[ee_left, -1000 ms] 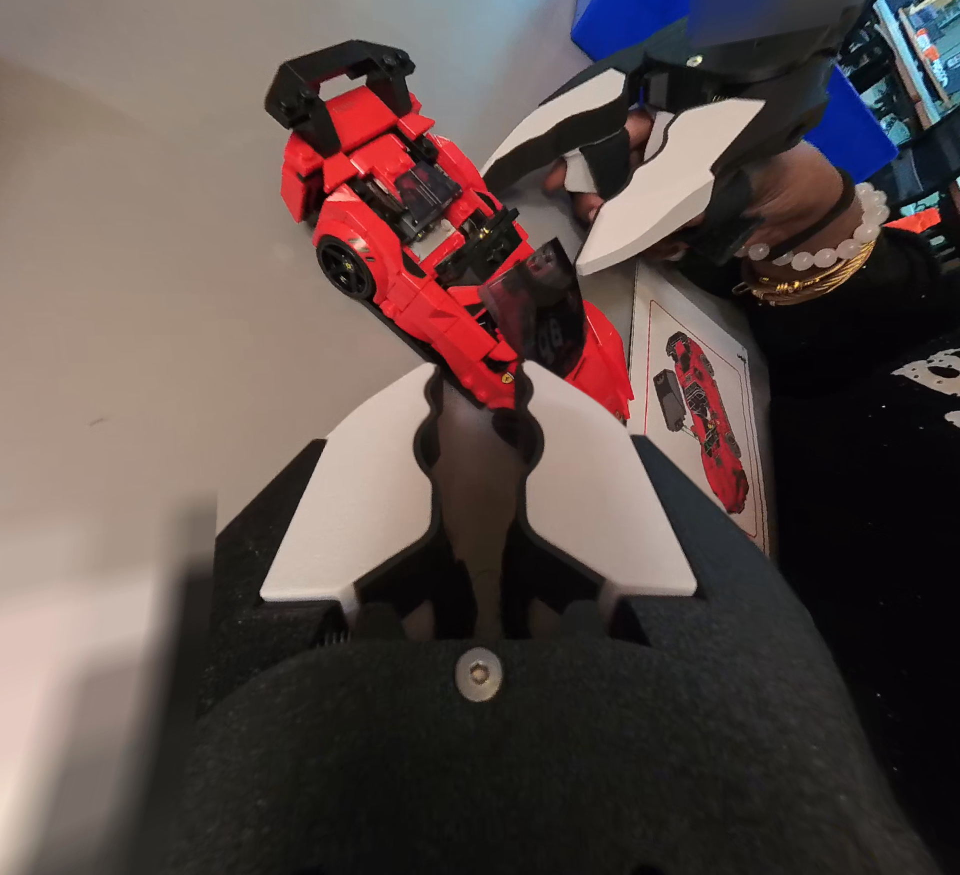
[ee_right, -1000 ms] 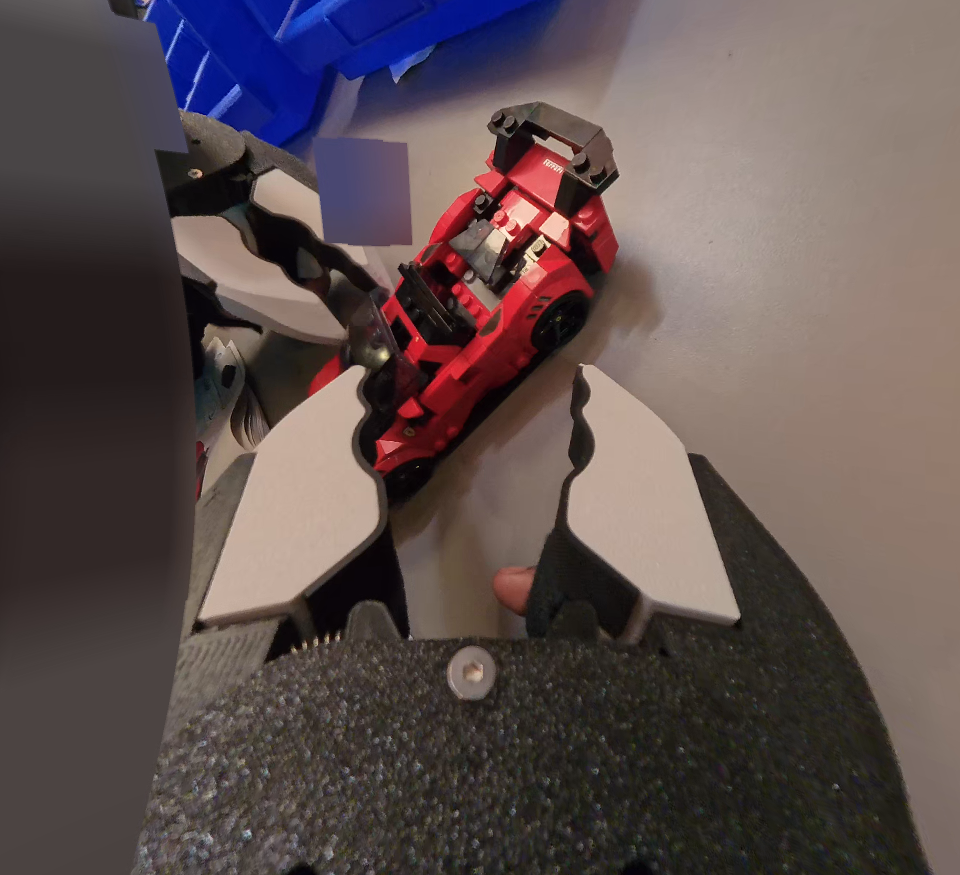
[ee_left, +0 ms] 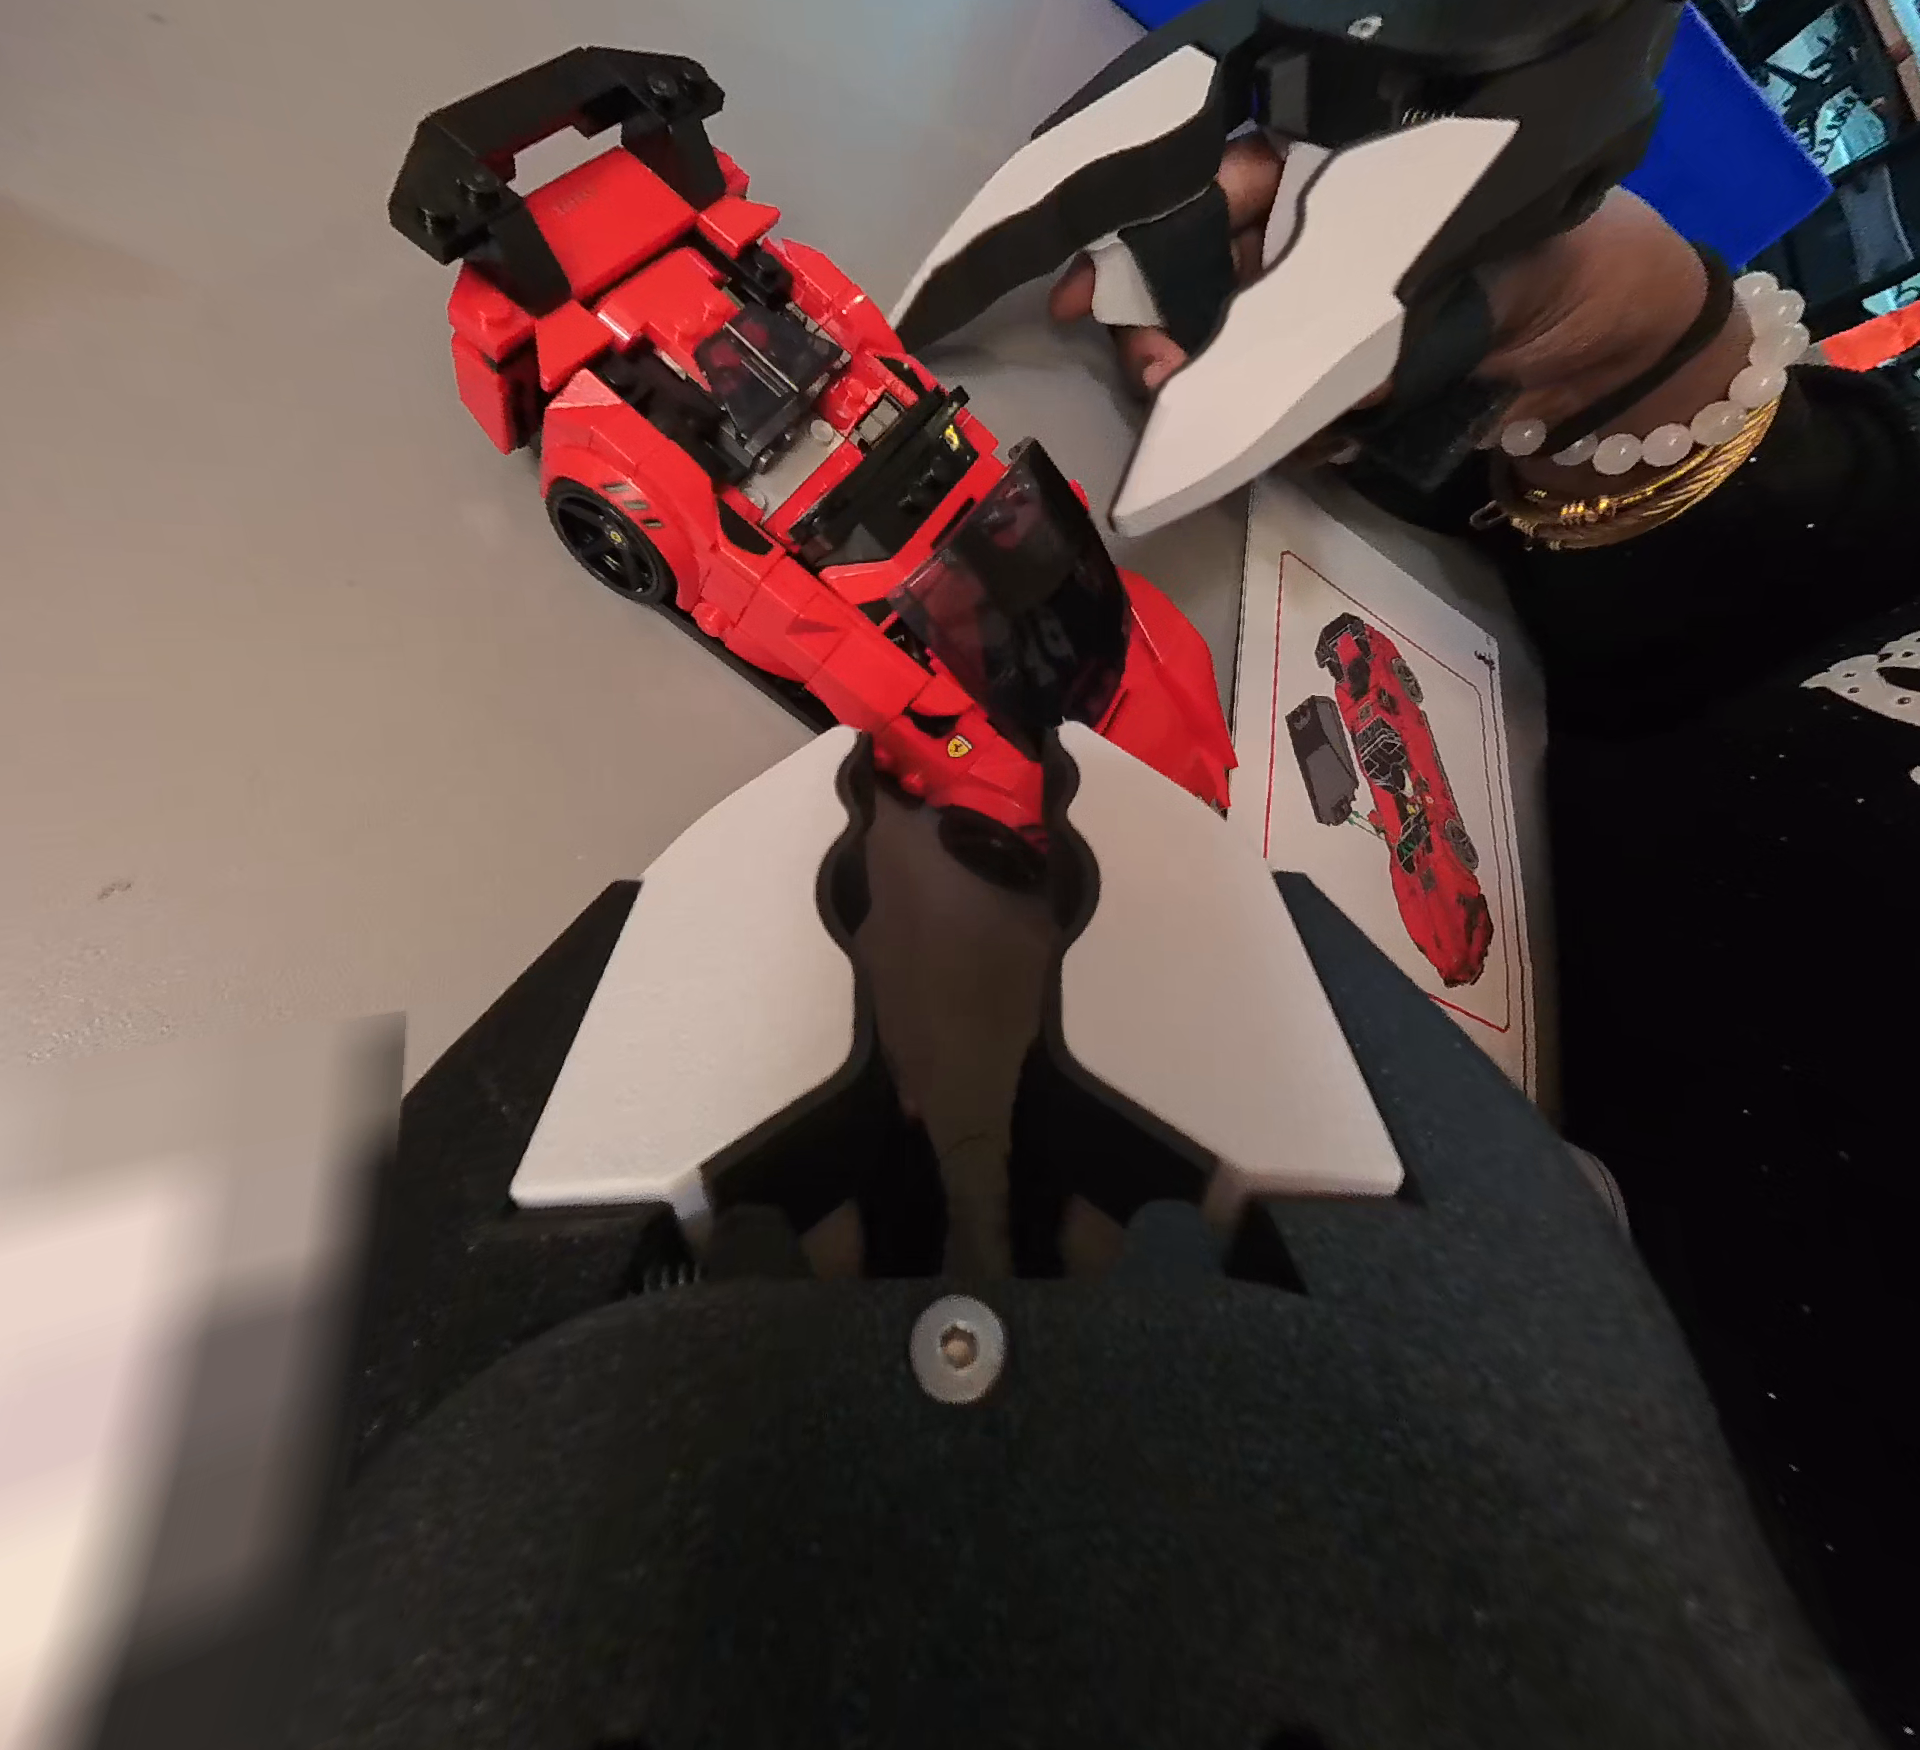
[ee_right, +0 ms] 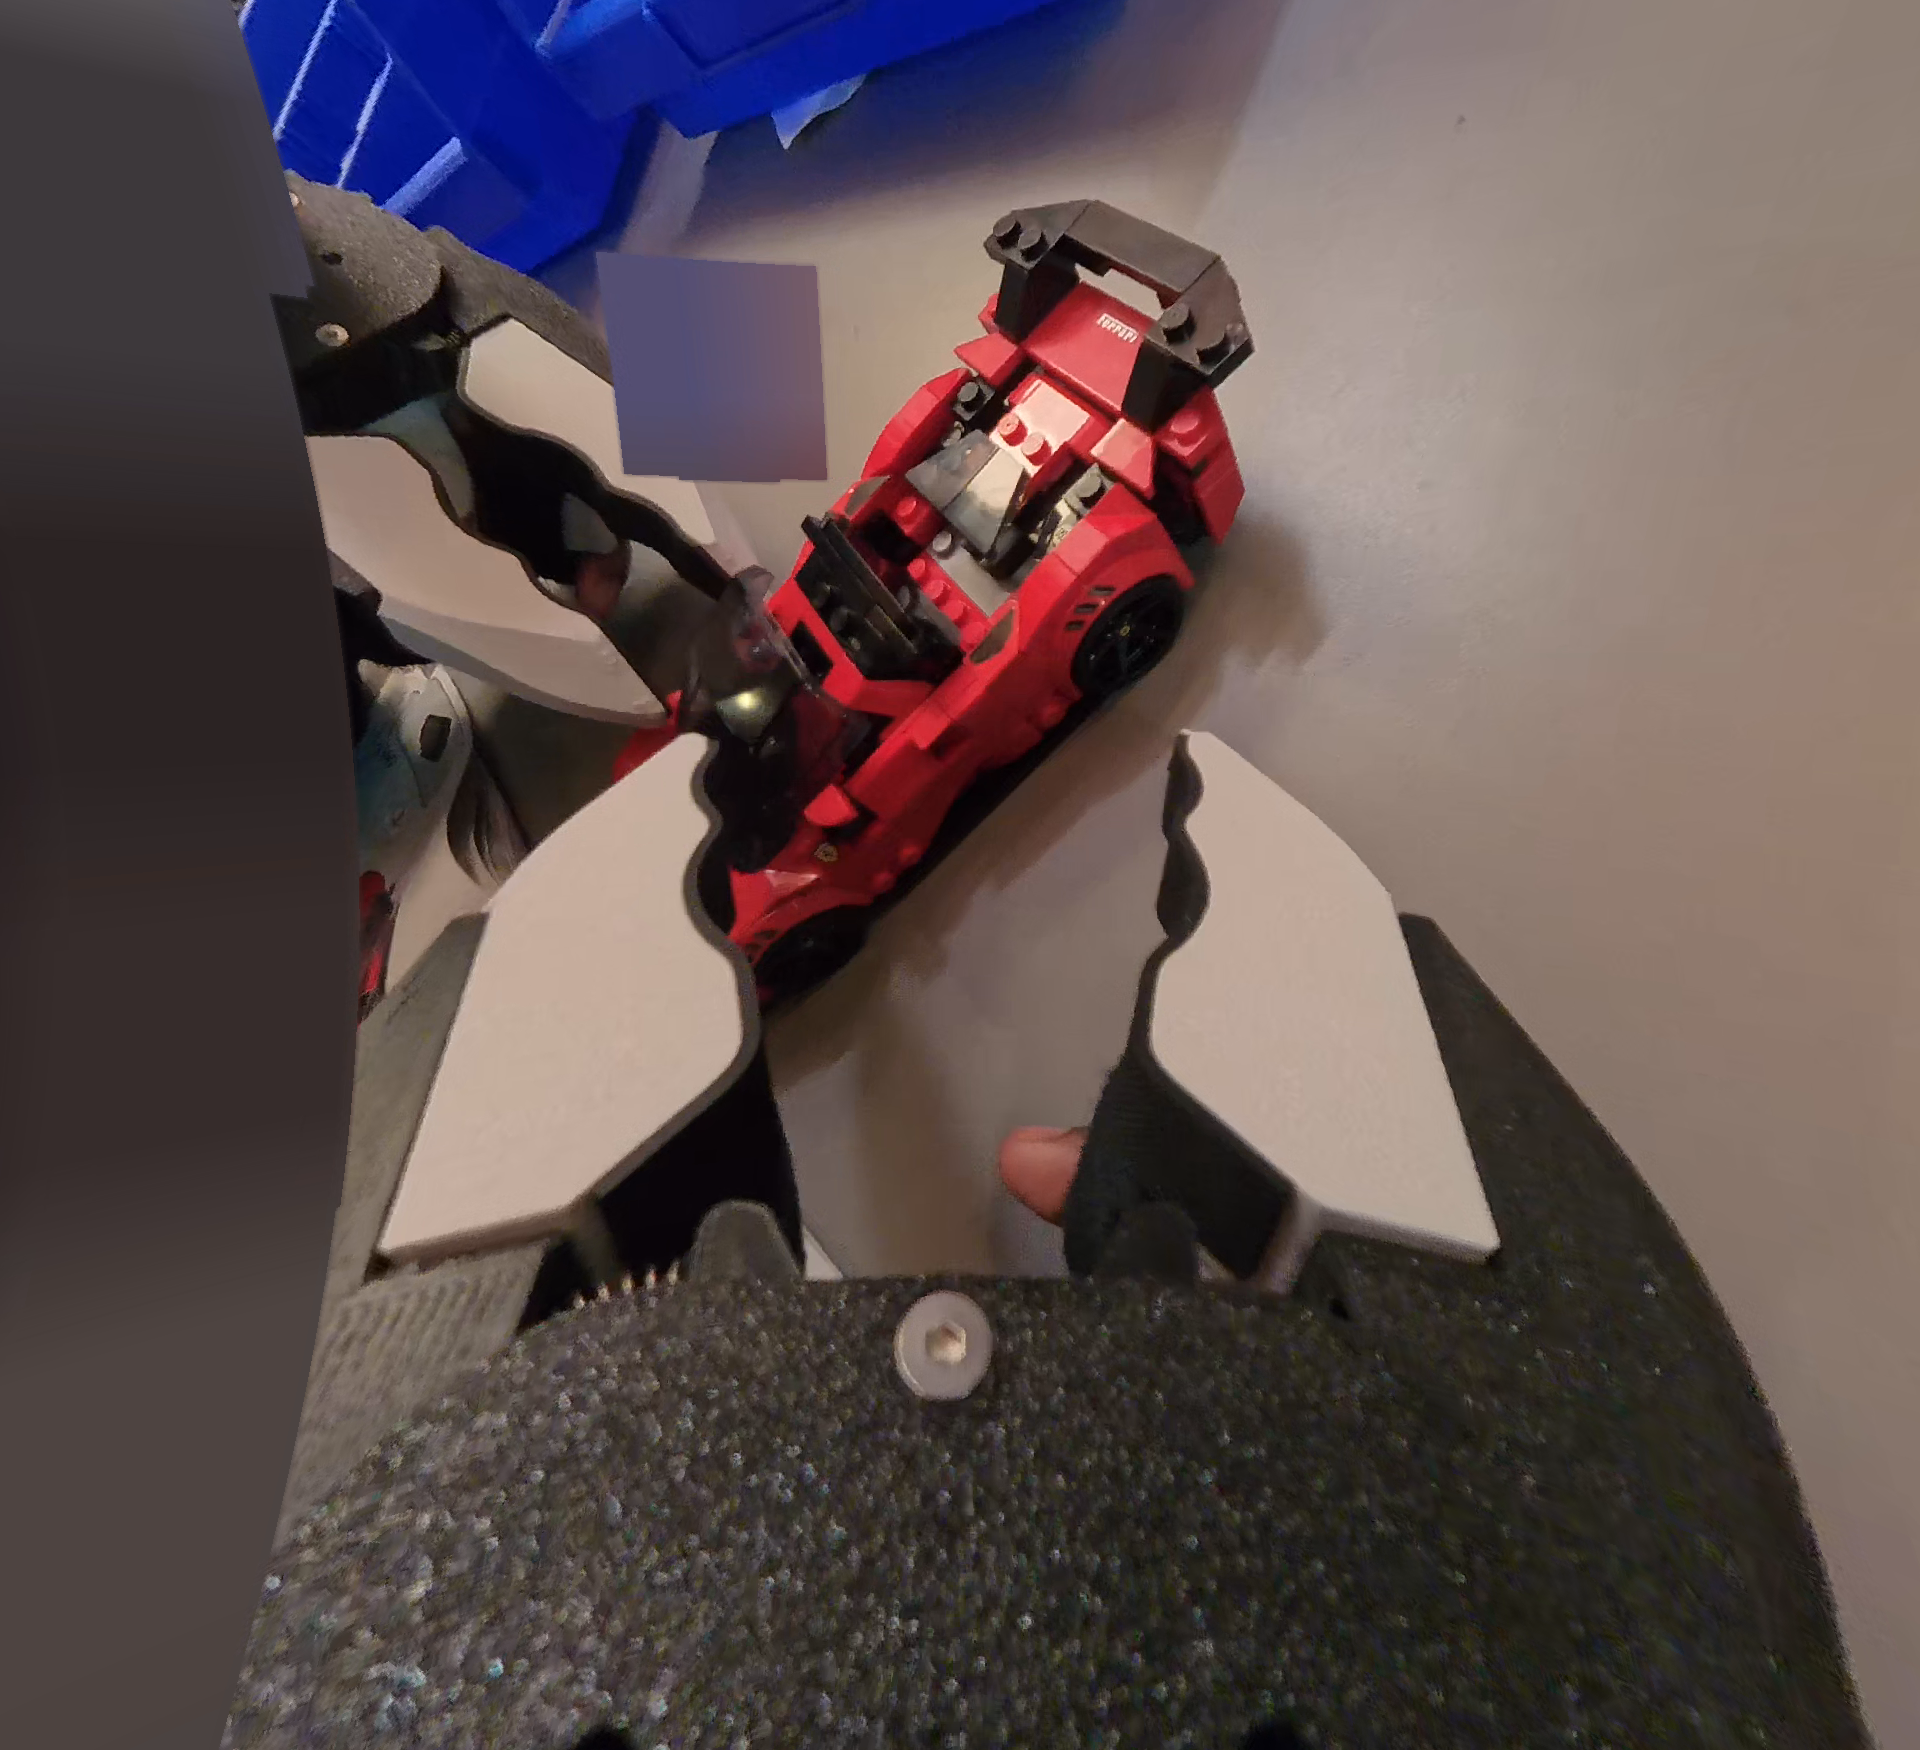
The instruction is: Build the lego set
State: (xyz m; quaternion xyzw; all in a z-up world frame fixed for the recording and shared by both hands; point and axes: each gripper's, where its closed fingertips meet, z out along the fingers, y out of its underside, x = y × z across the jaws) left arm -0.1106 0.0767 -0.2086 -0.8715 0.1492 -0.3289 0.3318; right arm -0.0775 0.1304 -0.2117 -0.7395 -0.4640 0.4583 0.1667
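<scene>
Diagonally, red lego car (ee_left: 790, 495) nose-first in clenched left gripper (ee_left: 961, 744), right gripper (ee_right: 940, 755) released.

- The right gripper (ee_right: 940, 755) has its jaws spread wide; its nine-o'clock finger overlaps the red Lego car (ee_right: 987, 620) nose.
- The left gripper (ee_right: 665, 620), at nine o'clock, reaches the smoky windscreen piece (ee_right: 743, 661) (grip unclear).
- Blue bins (ee_right: 623, 7) sit at eleven o'clock.
</scene>
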